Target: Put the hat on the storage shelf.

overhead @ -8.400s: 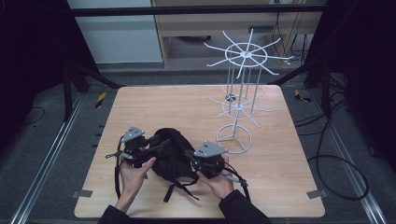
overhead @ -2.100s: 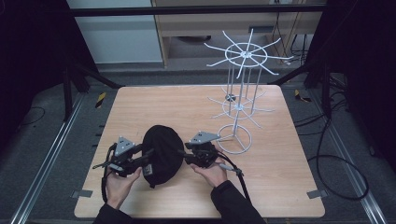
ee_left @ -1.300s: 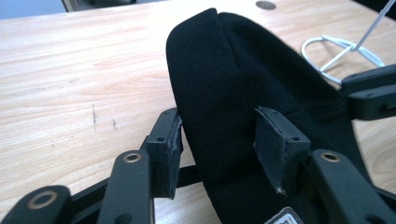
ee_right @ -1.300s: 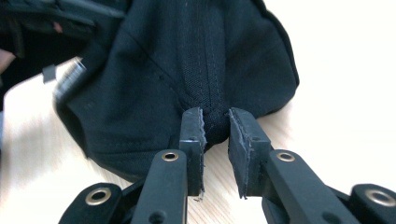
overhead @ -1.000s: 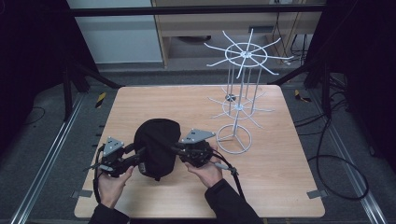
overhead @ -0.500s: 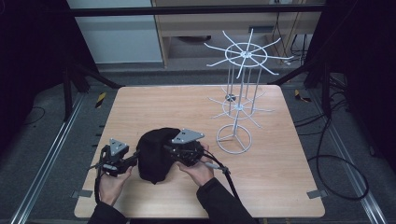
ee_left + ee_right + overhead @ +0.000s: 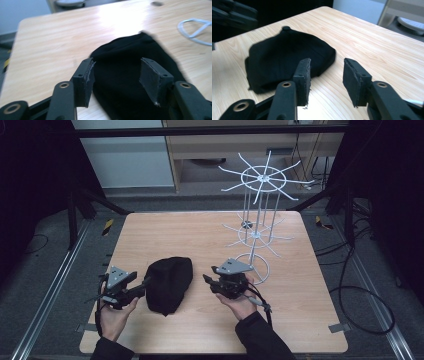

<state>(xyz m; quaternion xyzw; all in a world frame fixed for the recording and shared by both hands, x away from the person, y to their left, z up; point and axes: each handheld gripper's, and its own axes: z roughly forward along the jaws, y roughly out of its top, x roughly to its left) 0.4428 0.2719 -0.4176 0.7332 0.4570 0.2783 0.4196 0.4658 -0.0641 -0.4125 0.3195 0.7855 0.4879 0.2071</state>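
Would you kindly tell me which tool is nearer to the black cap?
Left. The left tool sits at the black cap's edge, jaws open. The right tool is apart, bare wood between, jaws open.

The cap (image 7: 168, 283) is plain black, with no print or pattern, button on top included. The surface (image 7: 200, 232) is pale wood with fine straight grain and a bright glare patch towards twelve o'clock. The wire rack (image 7: 256, 215), at about two o'clock from the cap, is white. Both tongs, left (image 7: 117, 77) and right (image 7: 325, 80), are black, with dark grey pads (image 7: 152, 77) and brass-coloured rivets; each carries a grey plate.
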